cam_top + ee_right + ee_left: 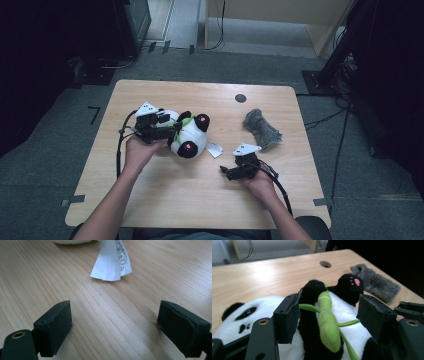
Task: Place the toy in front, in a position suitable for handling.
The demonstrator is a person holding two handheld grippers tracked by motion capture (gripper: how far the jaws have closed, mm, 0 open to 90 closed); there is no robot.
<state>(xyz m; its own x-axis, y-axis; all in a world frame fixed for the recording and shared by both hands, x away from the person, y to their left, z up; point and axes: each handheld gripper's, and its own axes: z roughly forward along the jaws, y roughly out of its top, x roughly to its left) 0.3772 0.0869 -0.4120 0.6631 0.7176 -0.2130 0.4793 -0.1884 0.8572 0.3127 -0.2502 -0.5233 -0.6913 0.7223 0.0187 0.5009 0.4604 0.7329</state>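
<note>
**Left jaws parted over the panda, right gripper resting wide on the table**

High view first: I see my left gripper (170, 131) lying against the plush panda (192, 137), which sits on its back a little left of the middle of the wooden table (165, 195). The panda's black paws point up, red-pink pads showing. Its white label (215, 149) trails onto the wood on its right side. My right gripper (226, 171) sits low on the table near the front edge, pointing left, just short of that label. A grey furry cloth (261, 128) lies well apart, toward the far right.

Left gripper view now: the jaws straddle the panda's belly, with a black arm and the green bamboo stalk (327, 320) between them. The left pad (287, 317) is right up against the black fur; the right pad (374, 317) stands clear of the plush, so I call this let go, nothing clamped. The panda's face (247, 315) is at lower left, and the grey cloth (375, 285) lies beyond the paw.

Right gripper view: jaws spread wide, bare wood (110, 322) between them, nothing held. The label (112, 263) hangs just ahead, curled onto the table.
</note>
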